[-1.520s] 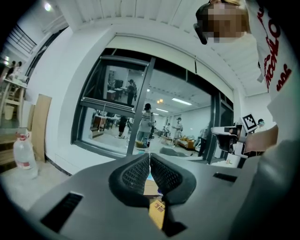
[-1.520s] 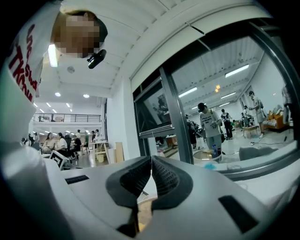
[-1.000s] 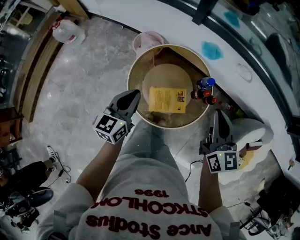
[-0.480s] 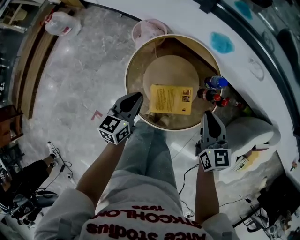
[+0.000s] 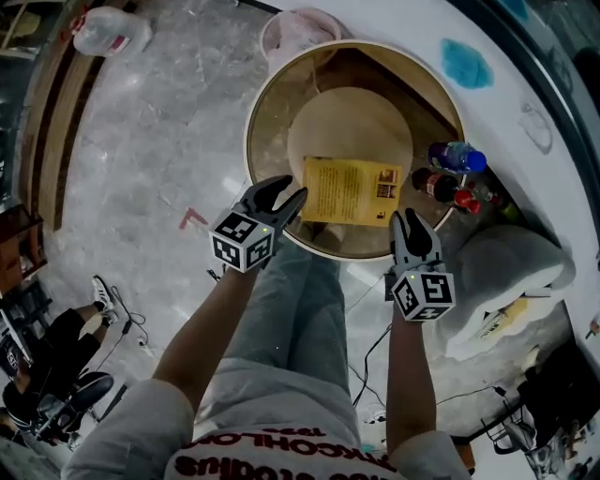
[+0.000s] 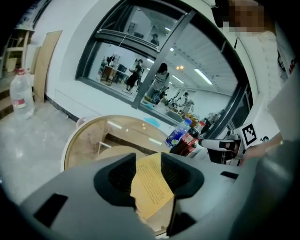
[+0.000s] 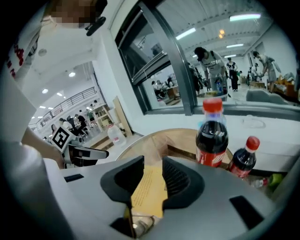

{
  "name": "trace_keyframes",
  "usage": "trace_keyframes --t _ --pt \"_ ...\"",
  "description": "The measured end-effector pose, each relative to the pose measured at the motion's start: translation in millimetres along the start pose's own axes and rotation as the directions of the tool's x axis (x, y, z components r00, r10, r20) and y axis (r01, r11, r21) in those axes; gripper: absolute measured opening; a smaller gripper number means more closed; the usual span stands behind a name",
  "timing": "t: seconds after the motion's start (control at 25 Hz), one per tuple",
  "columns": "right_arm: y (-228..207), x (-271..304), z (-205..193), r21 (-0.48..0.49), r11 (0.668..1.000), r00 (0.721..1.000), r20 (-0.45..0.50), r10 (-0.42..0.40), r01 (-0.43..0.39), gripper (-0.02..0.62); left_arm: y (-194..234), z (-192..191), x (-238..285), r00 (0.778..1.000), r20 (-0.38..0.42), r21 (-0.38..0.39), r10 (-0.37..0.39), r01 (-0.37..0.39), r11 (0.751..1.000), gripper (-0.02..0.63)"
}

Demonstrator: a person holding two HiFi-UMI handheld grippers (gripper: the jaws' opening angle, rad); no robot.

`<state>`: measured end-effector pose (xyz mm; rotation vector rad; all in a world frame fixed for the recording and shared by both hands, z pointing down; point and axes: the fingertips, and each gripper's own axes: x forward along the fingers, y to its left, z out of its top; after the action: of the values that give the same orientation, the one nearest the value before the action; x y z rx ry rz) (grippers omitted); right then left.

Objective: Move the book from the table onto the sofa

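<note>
The yellow book (image 5: 352, 192) lies flat on the round glass table (image 5: 267, 103), near its front rim. My left gripper (image 5: 289, 199) hangs just left of the book's near-left corner, and its jaws have just been opening. They stand open with nothing pressed between them. My right gripper (image 5: 408, 223) sits at the book's near-right corner; its jaws have also just been opening and stand a little apart. In the left gripper view the book (image 6: 150, 183) shows beyond the gap of the left gripper (image 6: 147, 171). In the right gripper view the book (image 7: 150, 187) shows past the right gripper (image 7: 153, 176).
A blue-labelled bottle (image 5: 457, 156) and two cola bottles (image 5: 439, 185) stand at the table's right rim. A white cushioned seat (image 5: 511, 267) lies to the right on the floor. A pink bin (image 5: 298, 26) and a water jug (image 5: 111, 30) stand beyond the table.
Both grippers have come down to the table's near rim, either side of the book. Their jaws, shut before, now stand apart.
</note>
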<state>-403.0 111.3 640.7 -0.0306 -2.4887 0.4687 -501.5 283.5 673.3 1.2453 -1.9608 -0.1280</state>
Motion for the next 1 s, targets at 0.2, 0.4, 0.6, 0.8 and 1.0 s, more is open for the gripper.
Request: trace_keyframes --t 0.2,0.4,0.6,0.8,1.0 --pt "-23.1 38.7 -51.0 0.076 0.997 0.993 -0.121 -0.001 0.010 0.222 24.5 -39.5 28.7 0.997 -0.077 -0.107 0.012 -0.021 0.994 0.221" --pt "-34.3 64.7 -91.8 0.105 0.994 0.971 -0.237 0.012 0.014 0.299 39.3 -67.3 51.8 0.990 -0.138 -0.180 0.018 -0.043 0.983 0.278" --pt "-51.0 77.1 -112.1 0.099 0.994 0.957 -0.289 -0.013 0.044 0.318 44.5 -85.1 65.9 0.986 -0.166 -0.253 0.019 -0.061 0.966 0.285" --pt "-58.7 93.5 -121.6 0.074 0.997 0.940 -0.341 -0.004 0.031 0.330 47.3 -88.8 77.4 0.987 -0.157 -0.322 0.015 -0.065 0.944 0.293" --pt "-57.9 103.1 -129.6 0.069 0.997 0.925 -0.380 0.002 0.026 0.333 52.6 -96.4 89.4 0.981 -0.193 -0.313 0.018 -0.079 0.946 0.299"
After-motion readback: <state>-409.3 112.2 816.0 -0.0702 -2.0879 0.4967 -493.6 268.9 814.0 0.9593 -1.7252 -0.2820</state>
